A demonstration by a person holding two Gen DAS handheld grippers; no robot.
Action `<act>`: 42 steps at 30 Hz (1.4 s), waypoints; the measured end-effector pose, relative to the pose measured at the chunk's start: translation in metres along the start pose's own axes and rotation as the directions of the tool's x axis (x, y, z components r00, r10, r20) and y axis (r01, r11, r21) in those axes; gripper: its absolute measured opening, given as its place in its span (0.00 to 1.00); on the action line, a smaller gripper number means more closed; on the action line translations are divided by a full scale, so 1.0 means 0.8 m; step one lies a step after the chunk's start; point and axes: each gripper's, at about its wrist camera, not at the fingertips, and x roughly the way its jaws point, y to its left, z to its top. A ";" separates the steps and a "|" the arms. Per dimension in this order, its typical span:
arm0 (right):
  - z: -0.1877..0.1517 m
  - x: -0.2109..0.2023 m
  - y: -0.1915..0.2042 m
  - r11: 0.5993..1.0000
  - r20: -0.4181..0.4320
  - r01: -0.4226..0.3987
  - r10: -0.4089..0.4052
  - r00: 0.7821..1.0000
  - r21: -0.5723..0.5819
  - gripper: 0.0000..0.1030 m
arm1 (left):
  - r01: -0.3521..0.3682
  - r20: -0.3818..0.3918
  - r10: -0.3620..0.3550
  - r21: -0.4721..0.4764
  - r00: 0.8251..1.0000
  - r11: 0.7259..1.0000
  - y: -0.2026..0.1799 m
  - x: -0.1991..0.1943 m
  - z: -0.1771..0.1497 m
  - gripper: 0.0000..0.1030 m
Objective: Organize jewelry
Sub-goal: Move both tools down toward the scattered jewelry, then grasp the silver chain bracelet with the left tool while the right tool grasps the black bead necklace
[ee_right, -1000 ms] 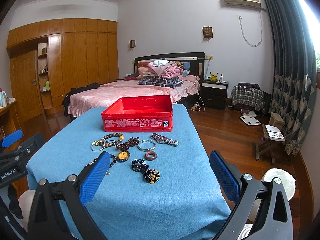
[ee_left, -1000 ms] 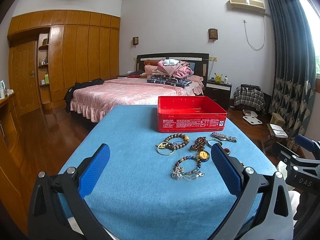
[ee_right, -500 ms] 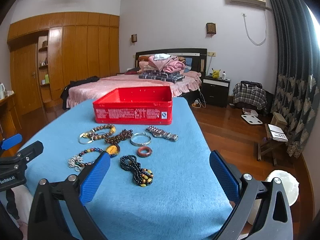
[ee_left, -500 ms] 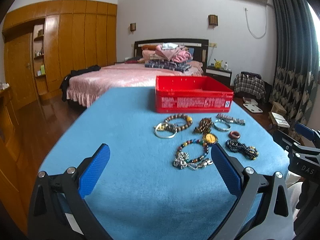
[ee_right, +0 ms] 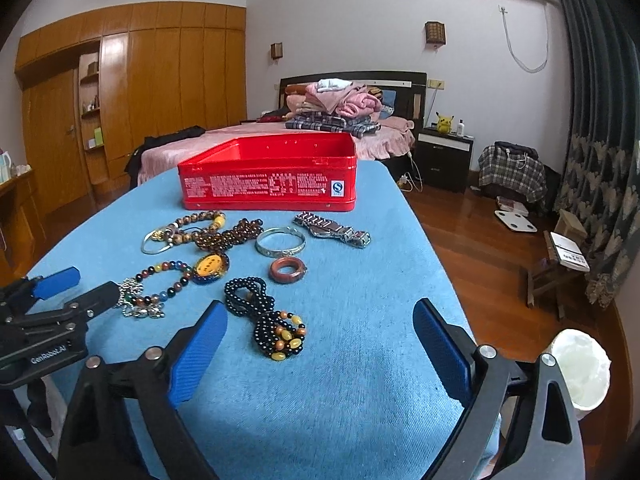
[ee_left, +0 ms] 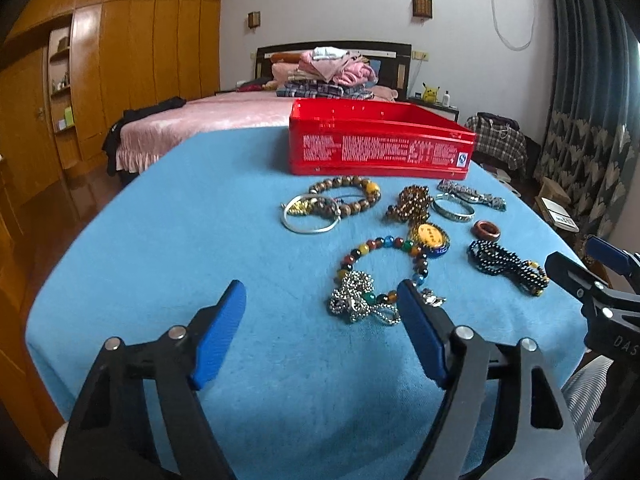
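Jewelry: multicoloured bead bracelet with silver chain charm [ee_left: 380, 276], black bead necklace with amber beads [ee_right: 268, 320], reddish-brown ring [ee_right: 288, 269], silver bangle [ee_right: 280, 241] and metal watch band [ee_right: 332, 231] lie spread mid-worktop.
Box: open red rectangular tin [ee_right: 268, 178] just beyond them, toward the far edge.
Worktop: blue cloth-covered worktop [ee_left: 180, 240].
Left hand-held gripper [ee_left: 320, 332]: jaws apart, empty, at the near edge by the bracelet.
Right hand-held gripper [ee_right: 320, 348]: jaws apart, empty, near the black necklace.

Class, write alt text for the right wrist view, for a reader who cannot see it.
An open blue-padded right gripper hovers over a blue cloth table, just short of a black beaded necklace with amber beads. Farther back lie more bracelets, a reddish stone ring, a metal watch and an open red metal tin.
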 end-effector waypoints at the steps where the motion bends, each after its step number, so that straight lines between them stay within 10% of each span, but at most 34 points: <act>1: -0.001 0.003 -0.001 1.000 -0.003 0.000 0.000 1.000 0.002 0.89 | 0.004 -0.009 -0.004 0.000 1.000 1.000 0.000 0.005 -0.001 0.70; 10: -0.004 0.017 -0.004 1.000 -0.024 -0.006 0.006 1.000 0.007 0.89 | 0.036 0.004 -0.036 0.012 0.999 0.999 -0.005 0.015 -0.009 0.58; 18: -0.004 0.030 -0.005 1.000 -0.038 -0.014 0.014 0.999 0.003 0.86 | 0.117 0.026 -0.117 0.007 0.993 0.993 -0.011 0.018 -0.007 0.20; 42: -0.009 0.049 0.013 0.983 -0.024 -0.153 0.151 0.988 -0.099 0.62 | 0.102 0.046 -0.101 -0.009 0.994 0.995 -0.018 0.015 -0.017 0.29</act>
